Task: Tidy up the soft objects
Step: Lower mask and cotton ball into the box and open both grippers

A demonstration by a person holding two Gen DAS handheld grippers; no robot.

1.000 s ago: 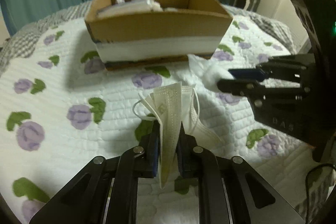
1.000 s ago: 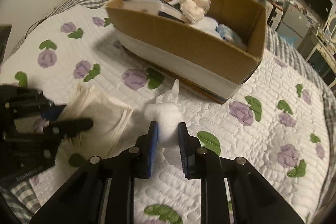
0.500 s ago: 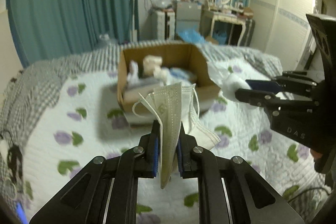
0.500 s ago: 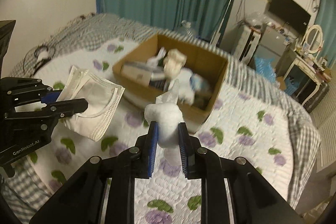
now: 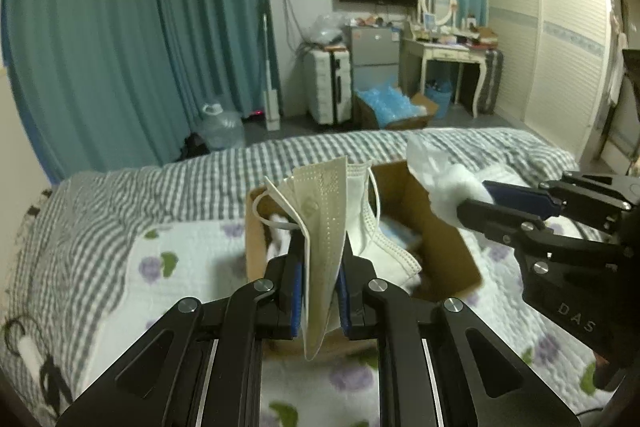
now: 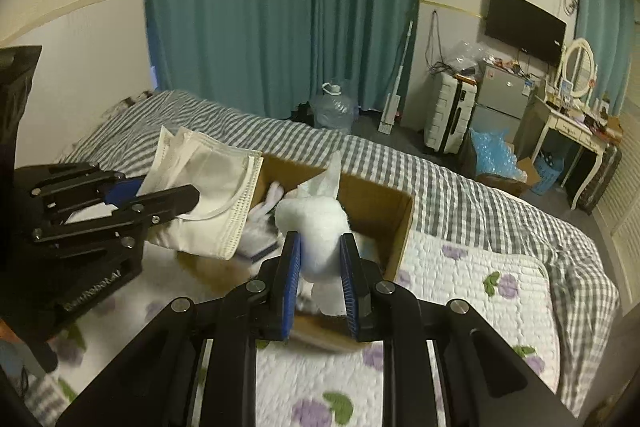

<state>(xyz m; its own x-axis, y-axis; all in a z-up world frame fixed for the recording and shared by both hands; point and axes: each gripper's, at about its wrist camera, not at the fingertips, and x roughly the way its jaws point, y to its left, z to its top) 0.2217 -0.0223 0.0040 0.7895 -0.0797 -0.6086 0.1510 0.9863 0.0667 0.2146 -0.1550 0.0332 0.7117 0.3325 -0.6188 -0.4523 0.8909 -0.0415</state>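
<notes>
- Two hand-held grippers hang above a bed that wears a grey checked cover under a white quilt printed with purple flowers.
- On that quilt sits an open cardboard box, with white and blue soft things lying inside it.
- Left hand-held gripper is clamped on folded white face masks; they stand upright between its blue pads, an ear loop curling off to the left, held over the box's near left part.
- Right hand-held gripper pinches a white cotton wad, with a thin crumpled wisp poking from its top, held over the box's near side.
</notes>
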